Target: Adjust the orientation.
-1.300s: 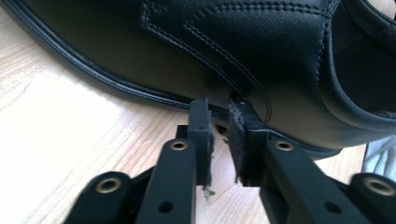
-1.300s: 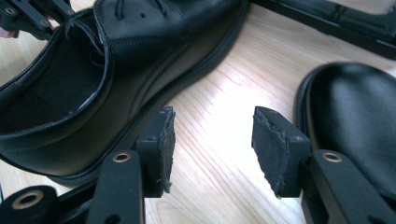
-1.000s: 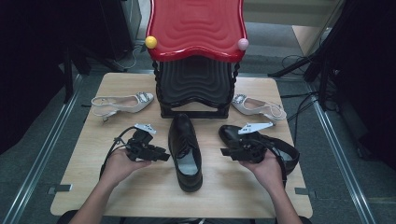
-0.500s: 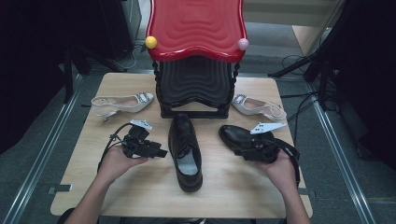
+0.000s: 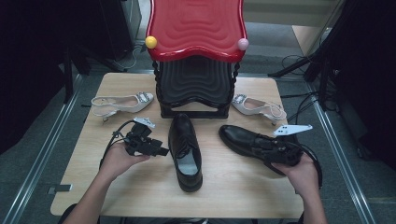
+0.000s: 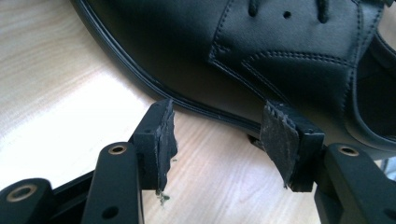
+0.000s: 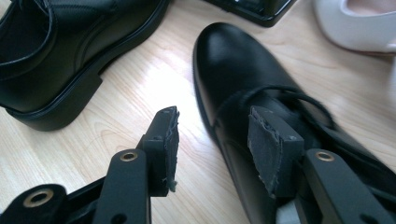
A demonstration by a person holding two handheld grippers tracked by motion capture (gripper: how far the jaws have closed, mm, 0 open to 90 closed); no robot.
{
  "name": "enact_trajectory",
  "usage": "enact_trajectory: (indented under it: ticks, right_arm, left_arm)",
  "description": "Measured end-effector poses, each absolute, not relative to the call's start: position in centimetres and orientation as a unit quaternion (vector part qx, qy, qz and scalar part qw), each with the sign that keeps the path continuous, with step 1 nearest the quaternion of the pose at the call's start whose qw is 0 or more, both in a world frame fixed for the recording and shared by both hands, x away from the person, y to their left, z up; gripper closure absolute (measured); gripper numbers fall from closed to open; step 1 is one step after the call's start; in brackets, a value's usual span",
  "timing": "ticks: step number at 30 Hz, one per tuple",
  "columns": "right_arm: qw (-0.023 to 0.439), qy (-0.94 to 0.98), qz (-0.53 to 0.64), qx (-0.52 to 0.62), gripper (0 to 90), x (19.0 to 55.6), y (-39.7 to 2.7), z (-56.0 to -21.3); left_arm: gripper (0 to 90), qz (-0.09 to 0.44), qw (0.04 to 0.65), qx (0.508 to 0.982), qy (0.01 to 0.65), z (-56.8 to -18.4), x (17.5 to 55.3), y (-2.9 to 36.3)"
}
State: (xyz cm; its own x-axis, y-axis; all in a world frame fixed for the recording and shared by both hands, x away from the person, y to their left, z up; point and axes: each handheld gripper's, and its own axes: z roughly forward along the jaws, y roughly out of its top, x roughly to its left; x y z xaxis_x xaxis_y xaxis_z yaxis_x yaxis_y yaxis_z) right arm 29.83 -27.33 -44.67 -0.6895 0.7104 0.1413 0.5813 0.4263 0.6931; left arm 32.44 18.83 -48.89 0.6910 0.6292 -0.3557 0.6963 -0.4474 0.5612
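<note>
Our left tongs (image 5: 161,151) stand open just beside the middle black shoe (image 5: 186,148); their jaws have just been opening, and in the left gripper view the pads (image 6: 163,140) flank the shoe's welt without pressing it, so nothing is held. That shoe lies flat on the table (image 5: 233,186), toe toward the rack (image 5: 195,88) beyond the tongs.

Our right tongs (image 7: 215,144) are also open, though their jaws have just been closing. In the right gripper view one pad (image 7: 271,149) sits against the laced upper of the second black shoe (image 7: 243,84) and the other pad stands over bare table beside it; we judge no grip is made yet. In the high view this shoe (image 5: 247,140) lies angled, toe toward the middle shoe, heel under the right hand (image 5: 301,172).

Farther out, a white heeled shoe (image 5: 119,103) lies beyond the left tongs, and another (image 5: 259,106) beyond the right tongs, each beside the rack's base. The rack's red top shelf (image 5: 196,28) and the dark shelf under it carry no shoes.

We judge the work to be early:
- Done: the middle black shoe is set down and released.
- Left: gripping the second black shoe, and, if the shoes go on the rack, all four.
</note>
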Motion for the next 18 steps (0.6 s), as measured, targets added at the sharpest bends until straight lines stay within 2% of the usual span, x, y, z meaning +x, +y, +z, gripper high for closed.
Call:
enact_trajectory:
  ticks: [9,18]
  right_arm:
    - [0.101,0.823,0.377,0.413,58.6,28.6,-30.0,-43.9]
    - [0.102,0.818,0.362,0.435,60.6,28.5,-30.9,-44.9]
  left_arm:
    - [45.3,-0.056,0.358,0.843,0.397,-49.0,33.4,19.2]
    - [45.3,-0.055,0.356,0.844,0.397,-49.2,33.8,19.1]
